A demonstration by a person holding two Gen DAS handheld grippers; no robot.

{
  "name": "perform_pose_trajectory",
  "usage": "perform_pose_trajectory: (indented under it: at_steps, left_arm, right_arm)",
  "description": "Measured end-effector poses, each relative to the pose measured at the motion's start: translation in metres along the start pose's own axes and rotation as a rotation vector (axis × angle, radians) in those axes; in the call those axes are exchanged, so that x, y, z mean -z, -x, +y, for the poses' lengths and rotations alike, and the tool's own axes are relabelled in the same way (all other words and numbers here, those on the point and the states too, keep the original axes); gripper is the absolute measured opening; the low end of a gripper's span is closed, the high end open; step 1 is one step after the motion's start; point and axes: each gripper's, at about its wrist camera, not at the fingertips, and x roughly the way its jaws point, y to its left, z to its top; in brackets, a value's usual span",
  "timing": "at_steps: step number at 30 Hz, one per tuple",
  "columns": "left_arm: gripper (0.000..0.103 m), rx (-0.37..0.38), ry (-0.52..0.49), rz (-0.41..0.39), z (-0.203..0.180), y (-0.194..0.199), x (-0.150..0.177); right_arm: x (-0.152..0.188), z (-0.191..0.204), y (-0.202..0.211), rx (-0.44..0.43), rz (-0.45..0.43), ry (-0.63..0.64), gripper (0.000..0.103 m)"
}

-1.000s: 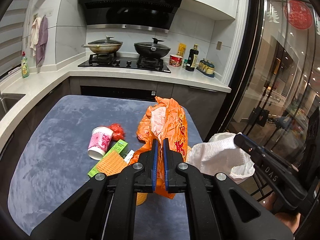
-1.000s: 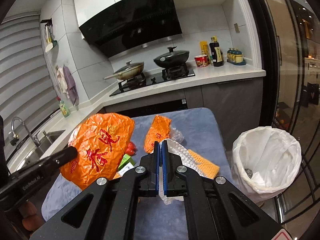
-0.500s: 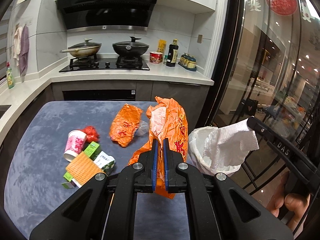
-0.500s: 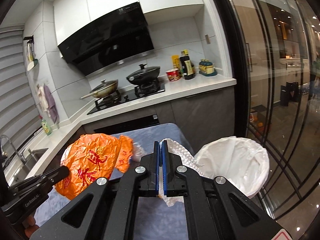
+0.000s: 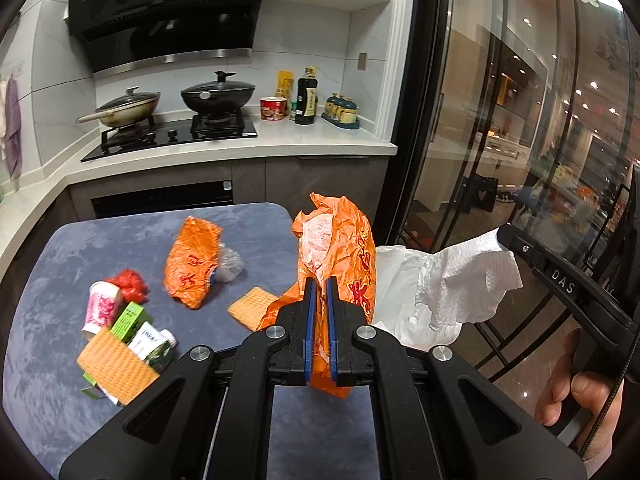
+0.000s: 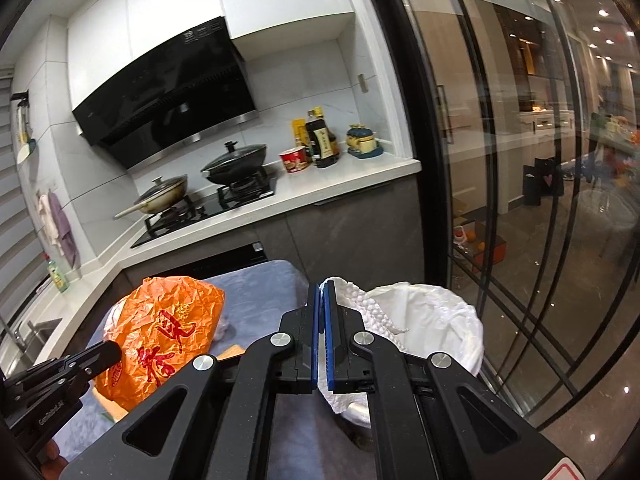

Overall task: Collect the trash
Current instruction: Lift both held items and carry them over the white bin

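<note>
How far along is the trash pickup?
Done: nothing confirmed; the inside of the lined bin is hidden. In hand: left gripper is shut on an orange bag, right gripper on a paper towel, both near the bin. Left on the table: another orange wrapper, pink cup, red wad, cartons, crackers.

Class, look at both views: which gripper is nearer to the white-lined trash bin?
Right. The right gripper, holding a paper towel, hangs over the trash bin; the left gripper is beside it, above the table's edge.
</note>
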Motion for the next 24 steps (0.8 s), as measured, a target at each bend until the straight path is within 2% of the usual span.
perform_pose_trajectory:
  at_steps: [10, 24]
  left_arm:
    - [0.005, 0.048, -0.063, 0.039, -0.045, -0.054, -0.013]
    - [0.005, 0.068, -0.109, 0.125, -0.088, -0.146, -0.02]
  right_arm:
    - [-0.004, -0.045, -0.037, 0.061, 0.039, -0.04, 0.003]
    - [0.005, -0.086, -0.101, 0.107, 0.112, -0.078, 0.003]
